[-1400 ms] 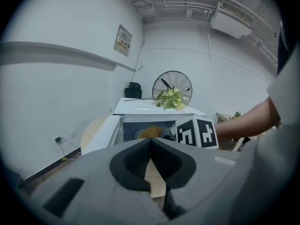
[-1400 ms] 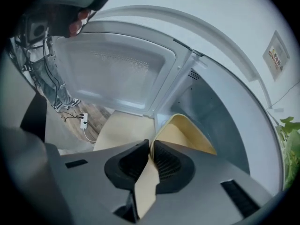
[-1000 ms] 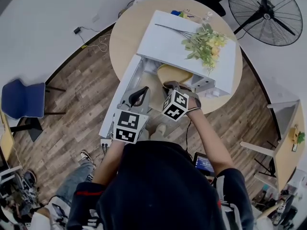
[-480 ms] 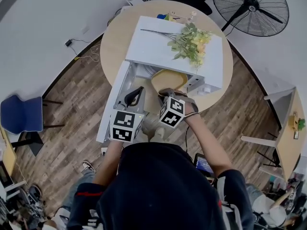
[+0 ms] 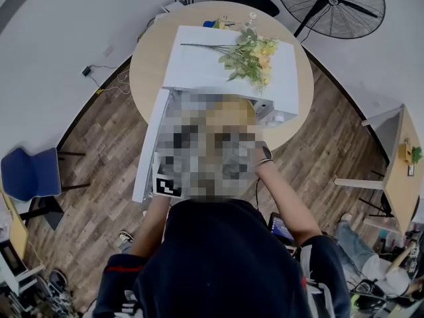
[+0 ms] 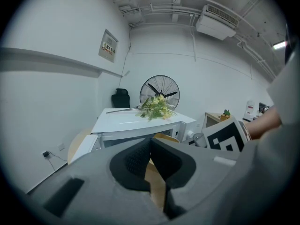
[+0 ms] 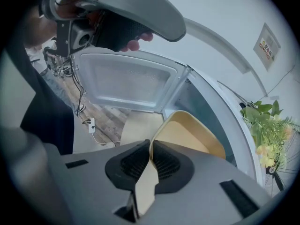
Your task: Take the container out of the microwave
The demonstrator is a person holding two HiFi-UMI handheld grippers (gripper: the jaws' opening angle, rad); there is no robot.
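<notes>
The white microwave (image 5: 225, 71) stands on a round table with its door (image 7: 126, 83) swung open to the left. A shallow tan container (image 7: 187, 135) sits tilted at the mouth of the cavity. My right gripper (image 7: 151, 146) is shut on its near rim. The left gripper (image 6: 151, 142) is shut with nothing in it, held in front of the microwave and apart from the container (image 6: 165, 137). The right gripper's marker cube (image 6: 225, 137) shows beside it. In the head view a mosaic patch hides both grippers and most of the container.
Artificial flowers (image 5: 252, 52) lie on the microwave's top. The round tan table (image 5: 142, 65) has little bare rim in front. A standing fan (image 5: 331, 5) is behind, a blue chair (image 5: 26, 171) at left, a power strip (image 7: 91, 124) on the wooden floor.
Both grippers have drawn back a little from the microwave toward the person, the right one bringing the container's rim with it. The door stays open.
</notes>
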